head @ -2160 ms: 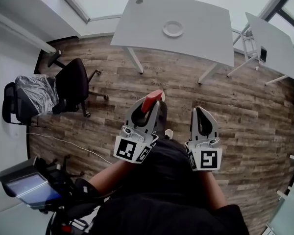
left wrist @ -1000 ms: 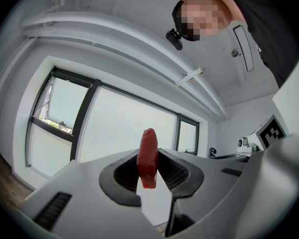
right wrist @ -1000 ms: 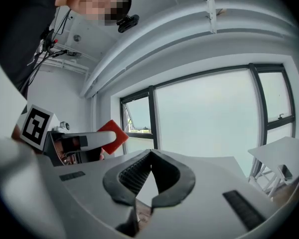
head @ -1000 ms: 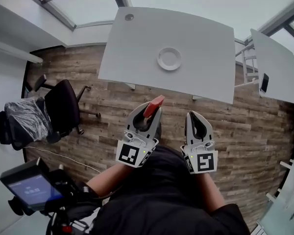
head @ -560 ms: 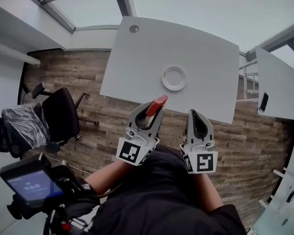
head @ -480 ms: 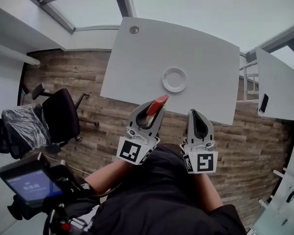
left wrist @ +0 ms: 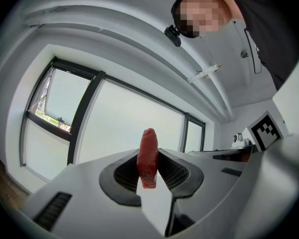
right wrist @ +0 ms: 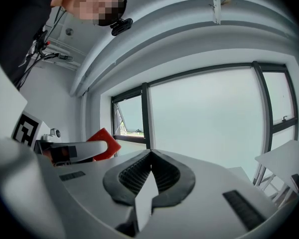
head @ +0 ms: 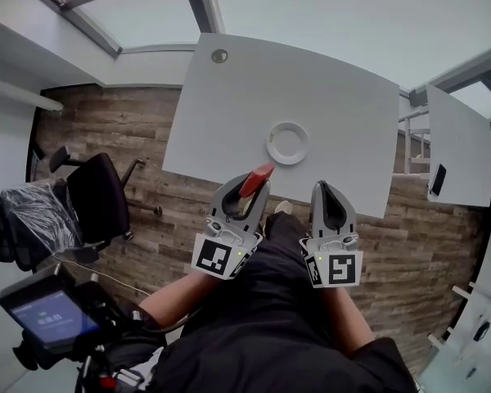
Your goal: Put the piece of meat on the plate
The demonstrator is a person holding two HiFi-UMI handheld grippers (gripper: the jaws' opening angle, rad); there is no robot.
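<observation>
A red piece of meat (head: 256, 182) sticks up between the tips of my left gripper (head: 252, 188), which is shut on it. In the left gripper view the meat (left wrist: 148, 158) stands on edge, pinched between the jaws of the left gripper (left wrist: 149, 159). The white plate (head: 288, 142) lies on the white table (head: 221, 113), just beyond both grippers. My right gripper (head: 324, 190) hangs beside the left one, shut and holding nothing. Its jaws meet in the right gripper (right wrist: 151, 152) view, where the meat (right wrist: 103, 142) shows at the left.
A black office chair (head: 98, 199) and a chair draped in plastic (head: 29, 223) stand on the wooden floor at the left. A second white table (head: 462, 142) with a dark phone (head: 436, 180) is at the right. A device with a screen (head: 45, 318) sits at the lower left.
The table and plate have drawn closer to both grippers in the head view. The tips now reach the table's near edge. The grip on the meat is unchanged.
</observation>
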